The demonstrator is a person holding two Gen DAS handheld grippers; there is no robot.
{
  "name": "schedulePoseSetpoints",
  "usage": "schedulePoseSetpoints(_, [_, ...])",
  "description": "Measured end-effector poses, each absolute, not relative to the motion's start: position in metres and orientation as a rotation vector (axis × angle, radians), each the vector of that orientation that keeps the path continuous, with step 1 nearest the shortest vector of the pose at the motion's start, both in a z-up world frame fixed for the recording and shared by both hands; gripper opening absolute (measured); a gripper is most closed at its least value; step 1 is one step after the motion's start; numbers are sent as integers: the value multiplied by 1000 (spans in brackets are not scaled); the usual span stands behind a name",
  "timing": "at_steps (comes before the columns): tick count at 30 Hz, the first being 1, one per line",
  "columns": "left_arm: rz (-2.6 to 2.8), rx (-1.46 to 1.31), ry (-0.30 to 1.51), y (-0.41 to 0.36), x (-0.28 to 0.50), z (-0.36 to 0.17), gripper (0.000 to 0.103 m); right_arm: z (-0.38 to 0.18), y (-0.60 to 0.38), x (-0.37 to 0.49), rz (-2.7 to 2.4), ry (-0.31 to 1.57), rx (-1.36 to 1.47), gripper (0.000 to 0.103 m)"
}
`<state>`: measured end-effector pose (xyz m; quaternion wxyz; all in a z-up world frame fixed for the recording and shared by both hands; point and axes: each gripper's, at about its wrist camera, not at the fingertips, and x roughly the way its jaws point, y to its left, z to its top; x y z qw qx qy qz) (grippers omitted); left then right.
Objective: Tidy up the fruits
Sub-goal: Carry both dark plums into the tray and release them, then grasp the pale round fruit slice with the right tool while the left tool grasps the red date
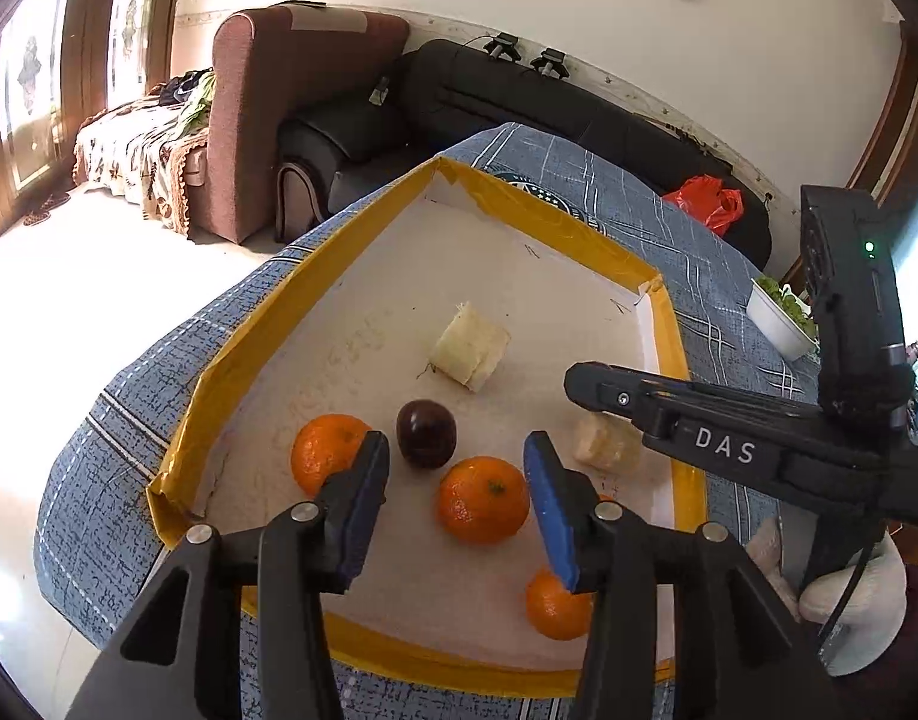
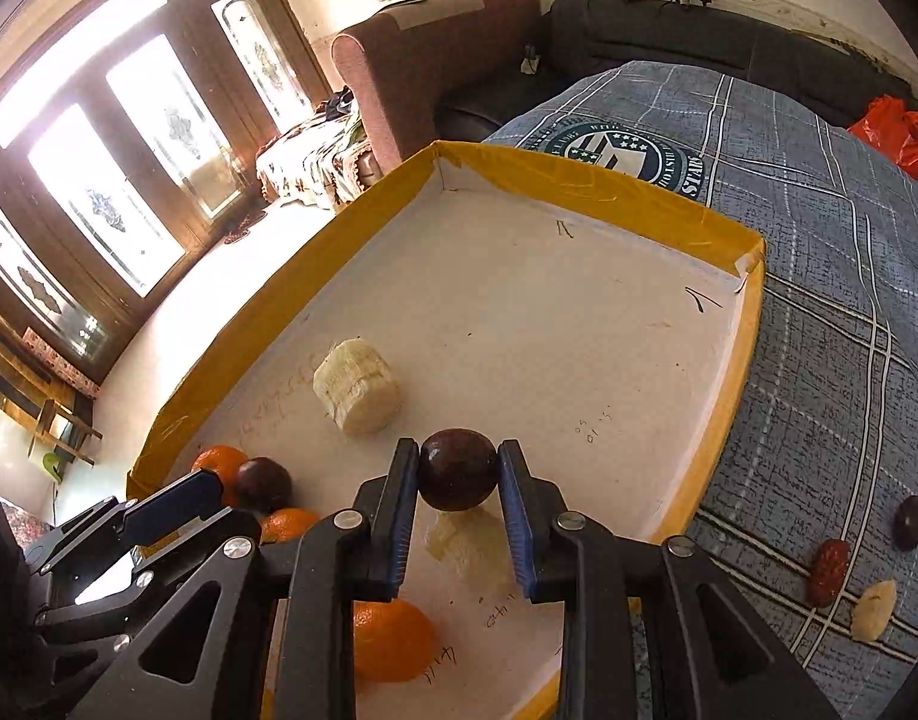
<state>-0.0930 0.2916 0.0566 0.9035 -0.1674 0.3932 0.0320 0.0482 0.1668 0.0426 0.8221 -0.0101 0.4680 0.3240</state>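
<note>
tray (image 2: 603,192), yellow-rimmed, on worktop: three oranges, one plum (image 1: 426,433), banana pieces inside. right gripper (image 2: 459,474) pinches a second plum (image 2: 458,469) above tray; step: delivery; next, lower beside first plum, release. left gripper (image 1: 459,468) spread, empty.

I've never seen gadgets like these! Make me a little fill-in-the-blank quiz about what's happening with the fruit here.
1. The right gripper is shut on a dark round ____.
2. The left gripper hangs ____ above an orange, holding nothing.
3. The tray has a rim taped in ____.
4. Three pieces of fruit lie outside the tray on the blue ____.

Missing words: plum; open; yellow; cloth
</note>
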Motion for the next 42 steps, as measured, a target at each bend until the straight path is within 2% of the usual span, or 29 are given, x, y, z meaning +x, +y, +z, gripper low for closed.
schedulePoseSetpoints(2, [69, -350, 806, 292, -95, 59, 59, 42, 169, 47, 687, 996, -24, 31])
schedulePoseSetpoints(10, [83, -381, 802, 298, -103, 66, 71, 63, 155, 38, 685, 957, -1, 31])
schedulePoseSetpoints(12, [82, -396, 795, 298, -106, 71, 73, 70, 147, 34, 679, 940, 6, 34])
schedulePoseSetpoints(20, [21, -433, 757, 282, -124, 92, 77, 86, 87, 12, 600, 887, 35, 37])
schedulePoseSetpoints(29, [-64, -390, 744, 236, -130, 107, 80, 85, -51, -1, 369, 841, 97, 47])
schedulePoseSetpoints(33, [-135, -334, 778, 203, -118, 103, 80, 71, -100, 0, 290, 865, 150, 47])
schedulePoseSetpoints(37, [-195, -286, 809, 172, -107, 97, 80, 57, -116, 6, 282, 889, 179, 47])
schedulePoseSetpoints(42, [-204, -253, 849, 156, -92, 87, 80, 38, -90, 19, 351, 916, 169, 47])
